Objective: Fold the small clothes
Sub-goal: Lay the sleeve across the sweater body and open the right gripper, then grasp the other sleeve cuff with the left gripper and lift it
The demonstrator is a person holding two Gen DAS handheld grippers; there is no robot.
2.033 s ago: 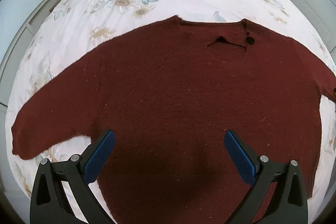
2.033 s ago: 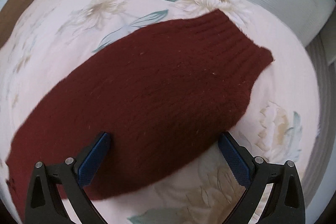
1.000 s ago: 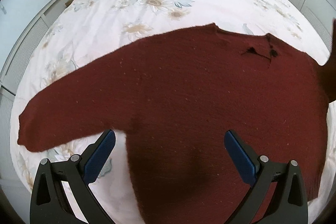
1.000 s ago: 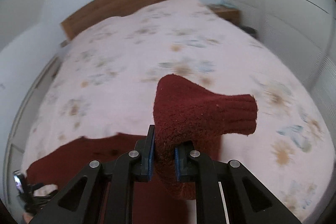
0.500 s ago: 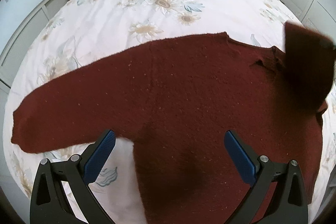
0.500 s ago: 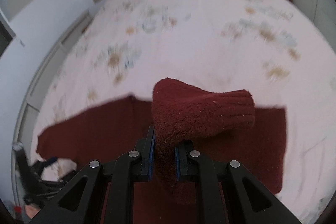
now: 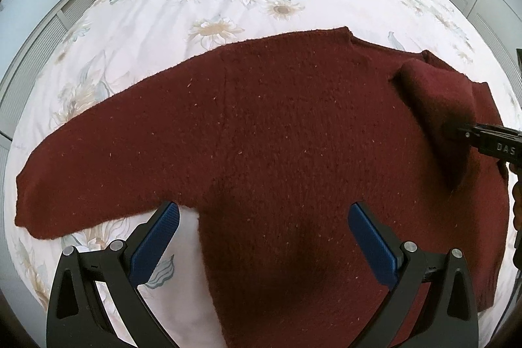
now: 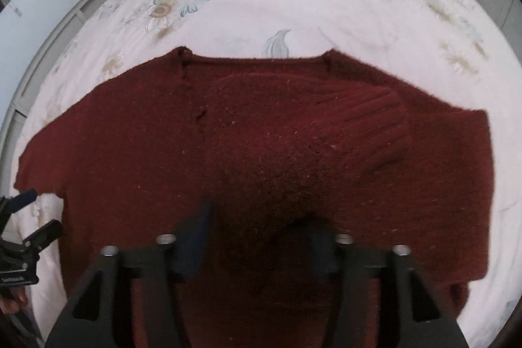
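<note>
Sweater (image 7: 277, 136): dark red knit, spread flat on the bed (image 7: 228, 5), neckline toward the headboard; in much the same place as a second ago.
Left sleeve (image 7: 98, 158): stretched out flat over the flowered cover, unfolded, as before.
Right sleeve (image 8: 326, 136): now folded inward across the chest, ribbed cuff (image 8: 375, 126) lying on the body just below the neckline; a second ago lifted clear of the bed and pinched in the right fingers.
Right gripper (image 8: 257, 237): lowered close over the sweater; jaws just been opening, now parted, with the folded sleeve heaped between the fingers but no pad seen pressing on it; a second ago clamped tight on that sleeve.
Left gripper (image 7: 264, 237): above the lower left part of the sweater, fingers (image 7: 156, 237) spread wide, nothing held, unchanged.
Blur: right wrist view soft near the fingers, contact hard to read.
</note>
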